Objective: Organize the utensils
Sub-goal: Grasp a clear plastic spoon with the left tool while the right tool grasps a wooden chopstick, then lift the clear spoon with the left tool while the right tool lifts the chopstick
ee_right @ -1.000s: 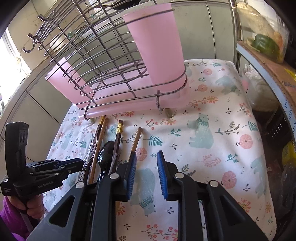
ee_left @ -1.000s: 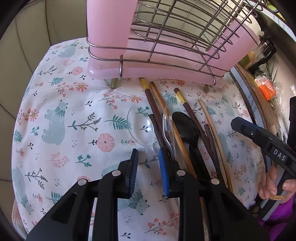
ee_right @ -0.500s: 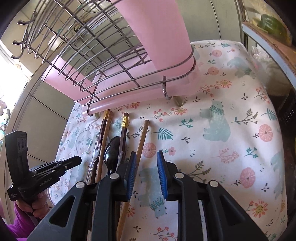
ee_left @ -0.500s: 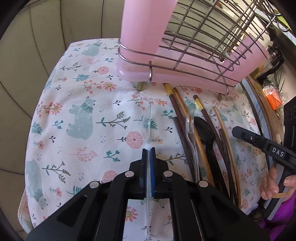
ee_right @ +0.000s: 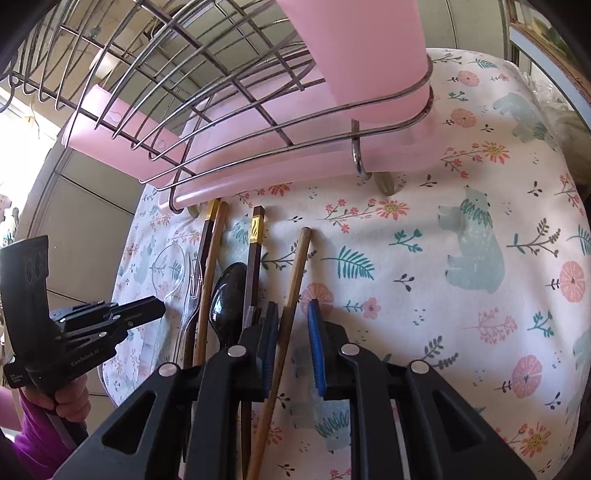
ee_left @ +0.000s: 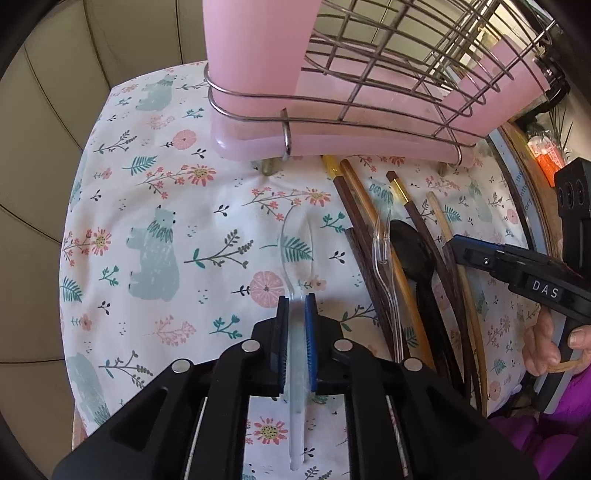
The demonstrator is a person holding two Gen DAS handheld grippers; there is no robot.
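The tabletop point(ee_left: 122, 206) is covered by a white cloth point(ee_right: 480, 206) printed with pale blue bears, pink flowers and green fern sprigs — it reaches to the far edge and hangs over the left edge. Behind and to the left of it runs a wall of large beige panels point(ee_left: 55, 122) with dark seams between them; the same panels show grey-beige past the far edge in the right wrist view point(ee_right: 465, 22). Strong daylight comes in from a bright, washed-out window area point(ee_right: 22, 122) at the far left. Along the right edge stands a wooden shelf point(ee_left: 532, 177) with a pale trim — an orange packet point(ee_left: 548, 158) lies on it.
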